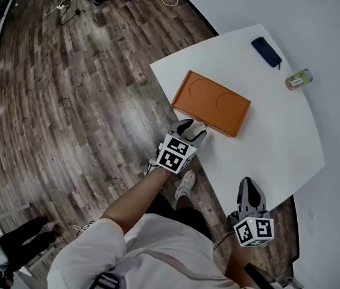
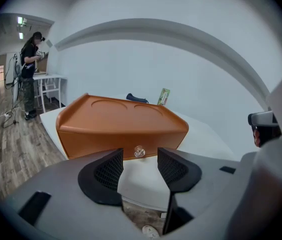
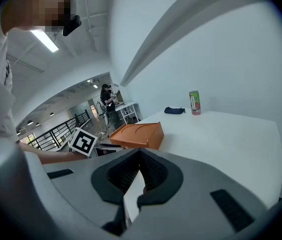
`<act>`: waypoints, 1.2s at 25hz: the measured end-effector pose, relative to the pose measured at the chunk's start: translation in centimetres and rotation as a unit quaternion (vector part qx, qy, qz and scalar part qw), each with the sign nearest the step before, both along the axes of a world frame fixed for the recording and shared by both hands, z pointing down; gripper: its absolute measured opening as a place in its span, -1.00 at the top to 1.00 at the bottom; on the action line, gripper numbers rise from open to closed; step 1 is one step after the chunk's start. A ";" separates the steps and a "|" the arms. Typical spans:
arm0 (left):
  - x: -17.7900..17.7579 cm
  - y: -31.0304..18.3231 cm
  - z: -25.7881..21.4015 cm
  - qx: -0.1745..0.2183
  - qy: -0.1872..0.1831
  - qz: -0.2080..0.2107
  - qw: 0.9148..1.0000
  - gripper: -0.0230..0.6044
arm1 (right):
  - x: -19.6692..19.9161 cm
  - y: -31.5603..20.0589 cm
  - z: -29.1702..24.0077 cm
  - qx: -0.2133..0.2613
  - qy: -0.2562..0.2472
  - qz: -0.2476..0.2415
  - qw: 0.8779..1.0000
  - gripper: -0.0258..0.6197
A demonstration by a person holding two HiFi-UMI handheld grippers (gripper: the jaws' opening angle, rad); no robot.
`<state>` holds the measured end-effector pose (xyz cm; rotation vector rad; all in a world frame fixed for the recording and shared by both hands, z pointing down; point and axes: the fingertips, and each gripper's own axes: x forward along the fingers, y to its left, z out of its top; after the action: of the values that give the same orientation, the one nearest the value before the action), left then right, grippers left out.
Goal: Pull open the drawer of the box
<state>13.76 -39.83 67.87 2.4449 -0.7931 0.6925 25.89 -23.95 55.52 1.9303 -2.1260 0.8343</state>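
White table [image 1: 266, 131] over wood floor [image 1: 85, 101] — left hand-held gripper [image 1: 192, 128] apart; right hand-held gripper [image 1: 249, 185] together.

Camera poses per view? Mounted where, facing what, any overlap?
Head view: on the person's head, steeply down at table, orange box, left tool, right tool; left forearm shows.
Left gripper view: on left tool, faces box's knob, ahead of open jaws.
Right gripper view: on right tool, across table toward box; left forearm shows.
Shared: all three see the box.

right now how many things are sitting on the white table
3: the orange box at the near edge of the table, a dark blue pouch at the far side, a green bottle standing beside the pouch. None seems hidden.
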 end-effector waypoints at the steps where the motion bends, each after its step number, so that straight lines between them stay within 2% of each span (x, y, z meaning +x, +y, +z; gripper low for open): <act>1: 0.2 -0.2 0.5 -0.008 -0.006 -0.002 1.000 0.27 | 0.2 0.1 0.4 -0.004 -0.001 0.003 1.000 0.92; 7: 1.2 -0.6 2.3 -0.036 -0.029 -0.021 0.999 0.27 | 0.8 0.5 1.8 -0.022 -0.005 0.012 1.000 0.92; 11: 1.5 -0.3 2.8 -0.047 -0.031 -0.025 0.998 0.30 | 1.0 0.3 1.8 -0.020 -0.008 0.011 1.000 0.92; 15: 1.2 -0.6 2.8 -0.037 -0.043 -0.034 0.998 0.61 | 0.9 0.1 1.7 -0.021 -0.007 0.010 1.000 0.92; 18: 1.4 -0.6 2.6 -0.037 -0.042 -0.034 0.998 0.67 | 1.0 0.1 1.8 -0.023 -0.008 0.010 1.000 0.92; 30: 1.1 -0.4 2.7 -0.040 -0.033 -0.048 0.997 0.69 | 0.8 0.7 2.3 -0.027 -0.008 0.010 1.000 0.92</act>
<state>14.84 -40.21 70.58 2.3063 -0.8844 0.7573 26.64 -23.24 57.79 1.9274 -2.0751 0.9038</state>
